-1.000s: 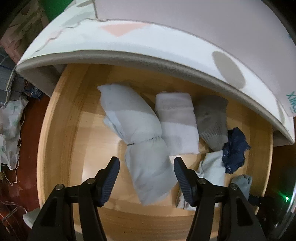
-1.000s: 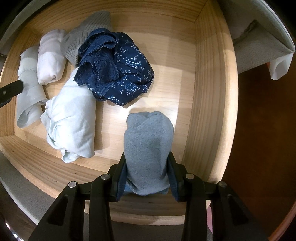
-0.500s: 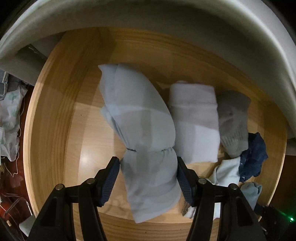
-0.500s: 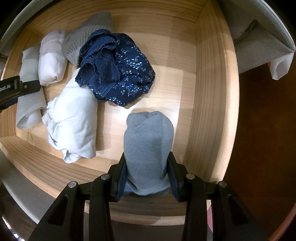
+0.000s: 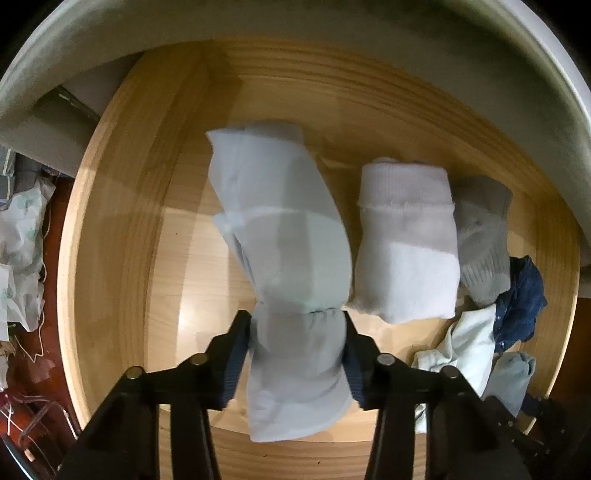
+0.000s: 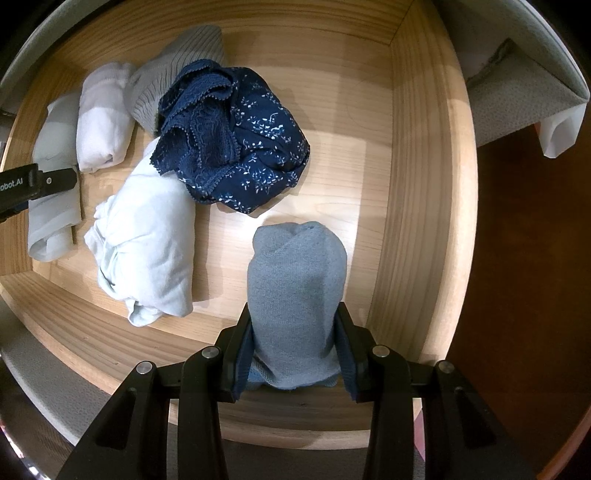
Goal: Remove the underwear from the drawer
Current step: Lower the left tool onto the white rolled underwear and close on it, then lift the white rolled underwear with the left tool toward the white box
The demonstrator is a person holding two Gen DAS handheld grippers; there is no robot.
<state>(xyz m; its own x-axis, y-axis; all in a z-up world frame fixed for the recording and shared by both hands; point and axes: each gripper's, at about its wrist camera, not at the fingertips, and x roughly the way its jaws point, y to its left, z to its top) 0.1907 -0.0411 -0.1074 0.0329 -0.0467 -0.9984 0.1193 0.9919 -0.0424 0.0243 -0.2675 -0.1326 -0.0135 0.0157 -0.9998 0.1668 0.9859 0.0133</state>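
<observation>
Drawer [image 6: 417, 155] — pale wood, pulled open beneath a grey overhanging edge [image 5: 295, 22]; contents catalogued from both wrist views.

Item 1: pale grey-blue roll [image 5: 284, 236], lying near the drawer's left side. It is clamped by the left gripper [image 5: 297, 354] at its near end, just below the cinched waist, where the bundle is narrowest and the pads can close on it firmly.

Item 2: blue-grey knit roll [image 6: 295, 295], near the right wall at the front. It is pinched between the closed pads of the right gripper [image 6: 293, 350] at its lower end; the rolled shape is judged to stay together when lifted.

Item 3: white folded roll [image 5: 406, 243], just beside item 1, untouched.

Item 4: grey ribbed piece [image 6: 173, 70], against the back, partly under item 5.

Item 5: navy floral underwear with lace trim [image 6: 236, 136] — loose and crumpled, mid-drawer.

Item 6: light mint bundle [image 6: 147, 243], near the front, its far end under item 5's lace edge.

Status: two pieces held, none yet lifted clear of the drawer; four are left to collect.
</observation>
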